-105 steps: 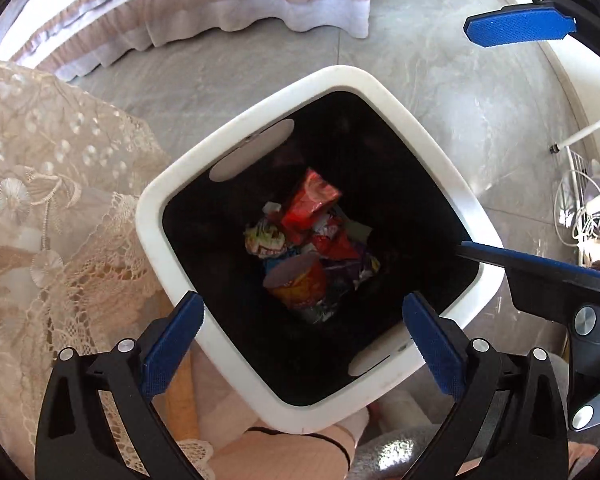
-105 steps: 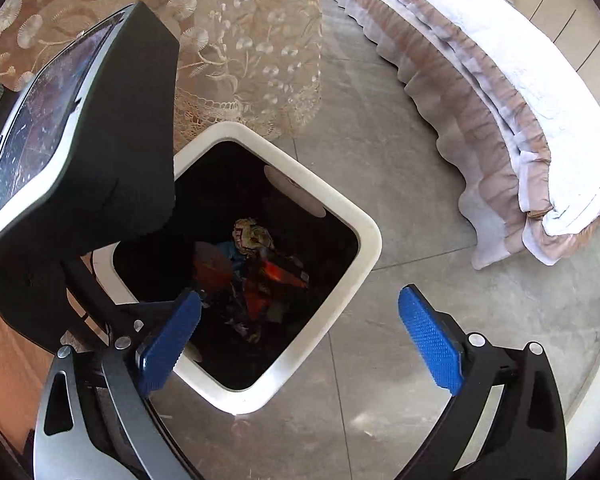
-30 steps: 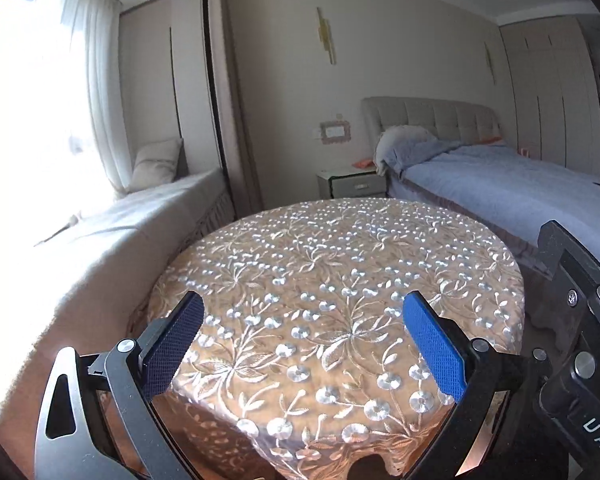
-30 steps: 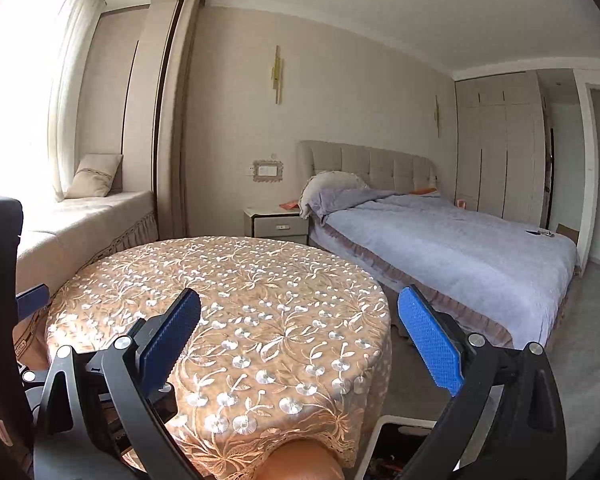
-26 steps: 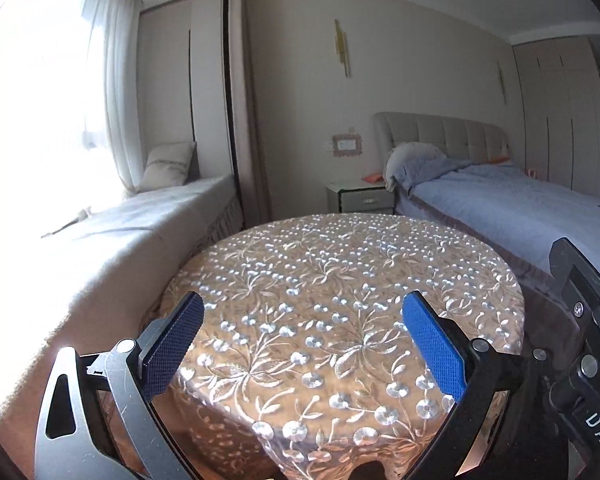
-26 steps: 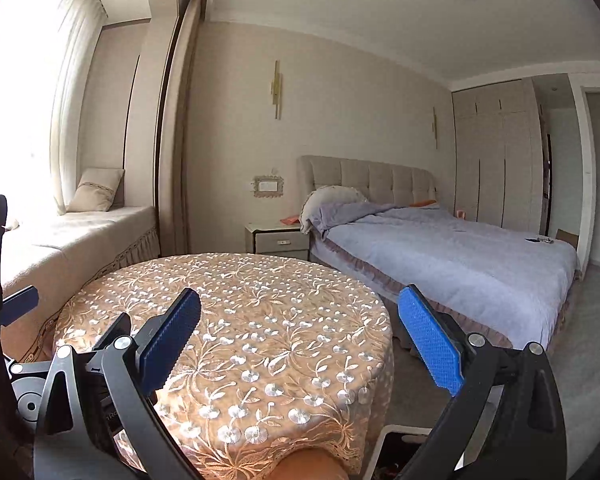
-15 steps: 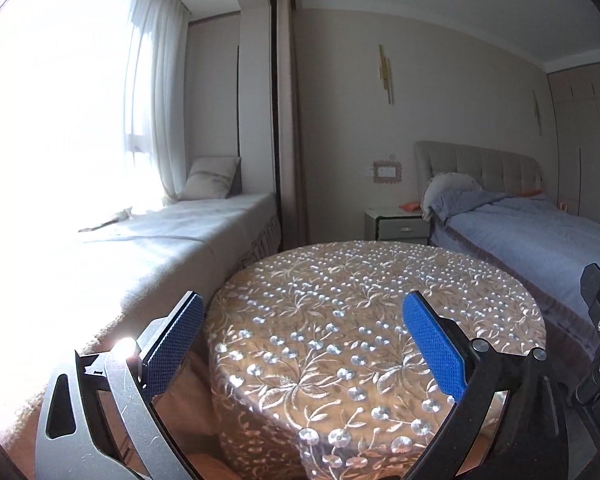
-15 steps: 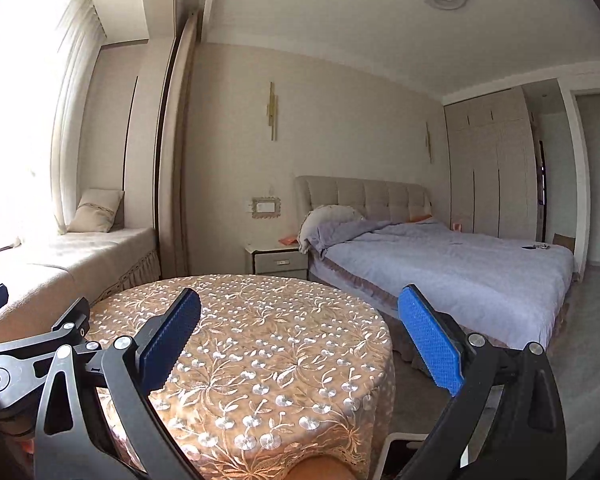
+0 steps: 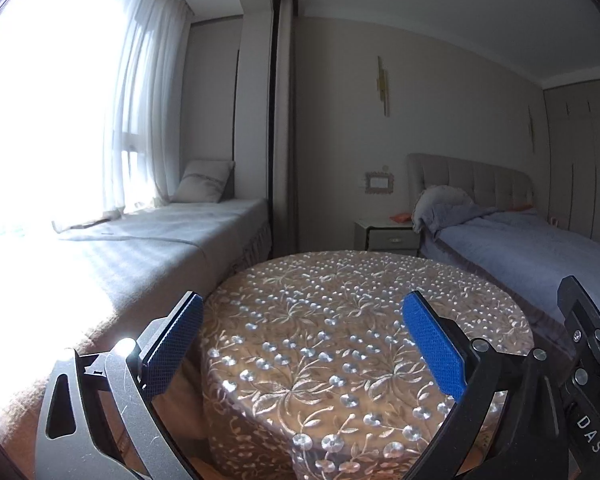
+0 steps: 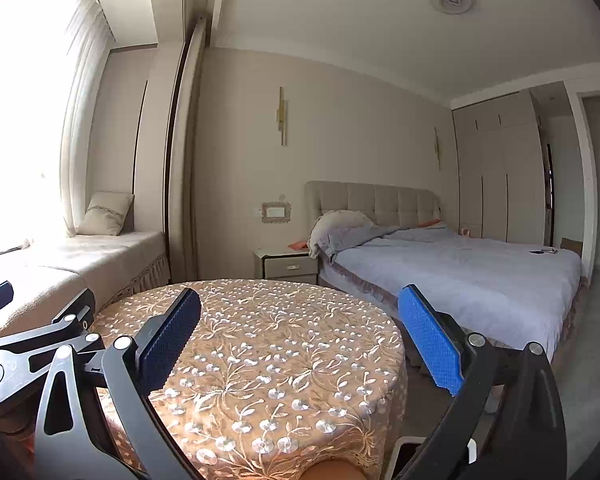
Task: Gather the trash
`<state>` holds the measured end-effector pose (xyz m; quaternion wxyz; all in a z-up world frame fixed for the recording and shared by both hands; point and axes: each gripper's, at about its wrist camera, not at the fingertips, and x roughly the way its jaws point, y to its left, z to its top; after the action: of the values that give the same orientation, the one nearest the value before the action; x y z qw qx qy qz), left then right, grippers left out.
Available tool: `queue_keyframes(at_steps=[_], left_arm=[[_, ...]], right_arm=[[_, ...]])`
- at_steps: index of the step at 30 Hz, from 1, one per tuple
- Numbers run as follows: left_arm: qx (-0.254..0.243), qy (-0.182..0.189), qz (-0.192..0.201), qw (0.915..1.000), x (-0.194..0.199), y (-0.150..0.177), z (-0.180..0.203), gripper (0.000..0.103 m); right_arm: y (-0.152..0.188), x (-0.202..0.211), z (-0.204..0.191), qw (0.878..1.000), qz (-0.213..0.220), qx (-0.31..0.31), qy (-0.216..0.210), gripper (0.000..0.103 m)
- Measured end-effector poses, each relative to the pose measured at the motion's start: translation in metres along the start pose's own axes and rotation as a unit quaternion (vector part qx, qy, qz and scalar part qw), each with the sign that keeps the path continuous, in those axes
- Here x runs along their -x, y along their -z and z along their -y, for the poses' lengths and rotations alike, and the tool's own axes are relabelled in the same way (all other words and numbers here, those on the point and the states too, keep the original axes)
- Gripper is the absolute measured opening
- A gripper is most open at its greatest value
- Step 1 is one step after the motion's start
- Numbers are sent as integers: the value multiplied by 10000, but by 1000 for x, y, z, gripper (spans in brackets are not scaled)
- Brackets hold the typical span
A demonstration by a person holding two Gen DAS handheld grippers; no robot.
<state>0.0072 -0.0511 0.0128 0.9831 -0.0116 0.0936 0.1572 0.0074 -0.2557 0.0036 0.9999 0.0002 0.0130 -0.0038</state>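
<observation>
My left gripper (image 9: 300, 340) is open and empty, held level above the near edge of a round table with an embroidered beige cloth (image 9: 340, 320). My right gripper (image 10: 298, 336) is open and empty over the same table (image 10: 268, 344). No trash shows on the table top. A corner of the white bin (image 10: 404, 446) peeks out at the bottom of the right wrist view. The other gripper's body shows at the right edge of the left wrist view (image 9: 588, 360) and at the left edge of the right wrist view (image 10: 32, 352).
A window seat with a cushion (image 9: 204, 182) runs along the left under a bright window. A bed with grey bedding (image 10: 460, 264) stands on the right, a nightstand (image 10: 286, 266) beside it. Wardrobes (image 10: 500, 180) line the far right wall.
3.5 s ago both grippers looked down into the white bin with wrappers inside. They have since tilted up to face the table and room, and over the last second rose a little.
</observation>
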Motion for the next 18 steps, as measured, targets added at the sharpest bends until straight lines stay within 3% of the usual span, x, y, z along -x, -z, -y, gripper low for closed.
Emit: queue_keyframes(at_steps=[18], left_arm=[[-99, -57, -29, 9999, 0, 1, 3, 98]], right_arm=[[1, 1, 4, 9999, -86, -37, -39, 98]])
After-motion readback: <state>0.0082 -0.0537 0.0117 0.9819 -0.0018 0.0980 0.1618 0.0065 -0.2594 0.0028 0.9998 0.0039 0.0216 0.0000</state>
